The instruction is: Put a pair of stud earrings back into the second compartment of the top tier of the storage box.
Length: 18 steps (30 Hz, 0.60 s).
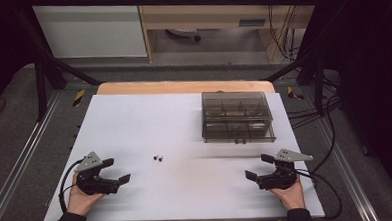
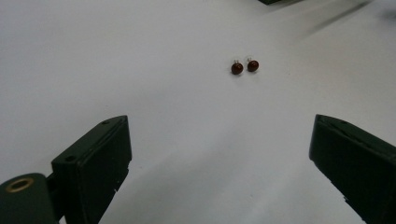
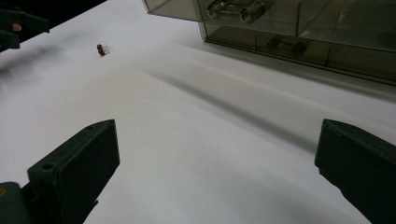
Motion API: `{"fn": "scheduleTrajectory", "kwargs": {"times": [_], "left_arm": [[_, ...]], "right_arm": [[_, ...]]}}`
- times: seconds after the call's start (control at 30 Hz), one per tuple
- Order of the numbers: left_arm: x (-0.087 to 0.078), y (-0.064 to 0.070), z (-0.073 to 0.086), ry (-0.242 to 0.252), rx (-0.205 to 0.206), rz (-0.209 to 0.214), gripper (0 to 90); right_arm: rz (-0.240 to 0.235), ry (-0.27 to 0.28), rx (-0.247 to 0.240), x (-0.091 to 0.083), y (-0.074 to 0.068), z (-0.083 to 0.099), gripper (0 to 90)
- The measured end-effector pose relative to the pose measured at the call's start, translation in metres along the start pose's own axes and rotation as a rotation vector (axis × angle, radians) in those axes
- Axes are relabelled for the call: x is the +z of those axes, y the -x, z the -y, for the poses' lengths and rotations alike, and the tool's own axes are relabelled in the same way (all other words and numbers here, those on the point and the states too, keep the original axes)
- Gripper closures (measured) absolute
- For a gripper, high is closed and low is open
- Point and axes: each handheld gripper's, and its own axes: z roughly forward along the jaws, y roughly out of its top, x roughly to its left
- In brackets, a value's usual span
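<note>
White surface (image 1: 149, 122) carrying two earrings (image 1: 159, 157), pair lying 9-to-3; left tongs (image 1: 117, 170) and right tongs (image 1: 255, 167) gaping wide, gripping nothing.

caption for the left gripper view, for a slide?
Open left gripper faces two small red beads lying side by side on the white table.

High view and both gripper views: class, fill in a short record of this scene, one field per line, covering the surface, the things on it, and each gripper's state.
Surface: white table
Small items: two dark red beads, side by side, apart from both grippers
Container: clear compartment box, lid shut, at the far right of the table
Left gripper: open, holds nothing, aimed at the beads
Right gripper: open, holds nothing, near the box
</note>
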Motion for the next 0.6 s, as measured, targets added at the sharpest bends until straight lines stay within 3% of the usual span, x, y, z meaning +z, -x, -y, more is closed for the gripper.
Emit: {"fn": "scheduleTrajectory", "kwargs": {"times": [0.6], "left_arm": [[0.0044,0.0041,-0.0043,-0.01,0.004,-0.006,5.4]], "right_arm": [[-0.001,-0.018,-0.008,0.0011,-0.0012,0.0009,0.5]]}}
